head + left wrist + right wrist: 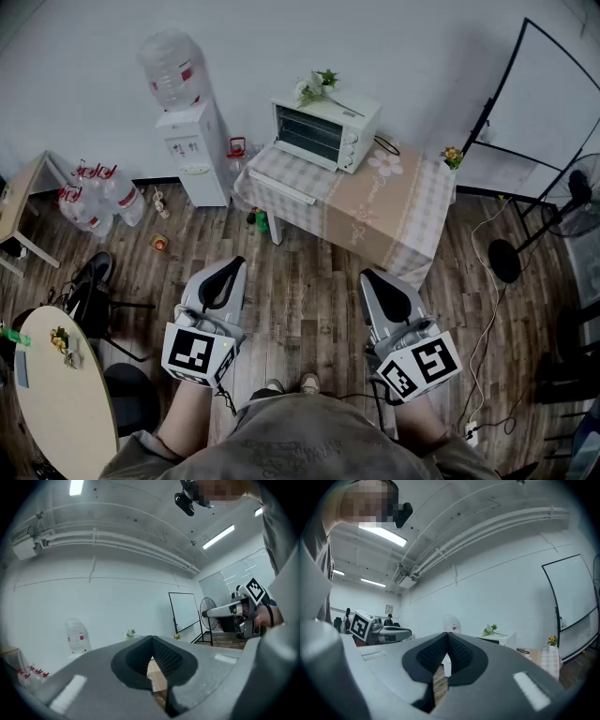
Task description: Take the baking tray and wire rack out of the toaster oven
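The white toaster oven (323,131) stands on a cloth-covered table (375,211) across the room, its dark glass door closed. The baking tray and wire rack are not visible from here. My left gripper (232,264) and right gripper (368,276) are held level close to my body, well short of the table, both pointing toward it. The left gripper (151,638) has its jaws shut tip to tip with nothing between them. The right gripper (447,633) is also shut and empty, and the toaster oven (499,638) shows just past its tips.
A water dispenser (192,141) stands left of the table, with several water bottles (98,202) on the floor. A round table (52,394) and chair (103,291) are at my left. A fan (562,216), whiteboard stand (544,94) and floor cable (487,337) are at the right.
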### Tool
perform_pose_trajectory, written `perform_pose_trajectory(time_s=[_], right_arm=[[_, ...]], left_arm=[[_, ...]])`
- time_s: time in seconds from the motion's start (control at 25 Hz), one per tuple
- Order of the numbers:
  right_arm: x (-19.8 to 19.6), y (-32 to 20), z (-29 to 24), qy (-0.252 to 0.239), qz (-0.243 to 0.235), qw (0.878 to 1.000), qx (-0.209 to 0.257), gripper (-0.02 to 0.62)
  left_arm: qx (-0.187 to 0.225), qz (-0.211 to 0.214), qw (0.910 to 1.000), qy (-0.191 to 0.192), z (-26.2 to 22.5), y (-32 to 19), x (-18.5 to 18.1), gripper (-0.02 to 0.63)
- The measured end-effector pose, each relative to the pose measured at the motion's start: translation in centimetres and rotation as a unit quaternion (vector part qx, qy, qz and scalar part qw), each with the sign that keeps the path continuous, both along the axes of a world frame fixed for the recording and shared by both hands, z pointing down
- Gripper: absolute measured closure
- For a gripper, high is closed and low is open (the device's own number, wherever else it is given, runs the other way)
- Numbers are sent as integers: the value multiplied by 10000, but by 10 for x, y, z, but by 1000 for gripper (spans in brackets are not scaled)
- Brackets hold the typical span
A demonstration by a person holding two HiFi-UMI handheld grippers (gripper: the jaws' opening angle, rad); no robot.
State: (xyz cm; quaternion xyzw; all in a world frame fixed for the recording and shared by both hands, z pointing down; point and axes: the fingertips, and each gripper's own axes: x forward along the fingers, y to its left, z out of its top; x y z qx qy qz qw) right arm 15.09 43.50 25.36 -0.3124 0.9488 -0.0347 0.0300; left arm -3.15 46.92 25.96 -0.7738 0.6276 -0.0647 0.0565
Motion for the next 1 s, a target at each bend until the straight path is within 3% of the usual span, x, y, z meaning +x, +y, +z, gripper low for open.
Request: perform_pose_trajectory(time_s=[0.24,0.4,0.8,0.84,0.88,0.92,1.0], right_arm=[[7,-2,1,-142,-50,9999,-49,566],[15,-7,5,-183,-11,9997,-155,566],[30,-12,16,-133,27,9997,-211,566],[32,-14,16,-128,106,9996,-222,527],[34,-16,17,-106,188,9995,-230,385],[36,-18,17,-84,255,9994,-233,288],[37,-21,17,-61,336,9992,-226,285]], left_arm=[[2,-32,10000,20,-3,0,7,604],[0,-87,9998,-161,-5,-1,16,604],[75,-351,9994,-23,-3,1,25,604],[143,-443,9989,28,-5,1,24,544],[192,-529,9984,53,-6,1,23,400],[211,-590,9980,45,-6,1,22,362],[200,-652,9977,-23,-3,1,20,362]])
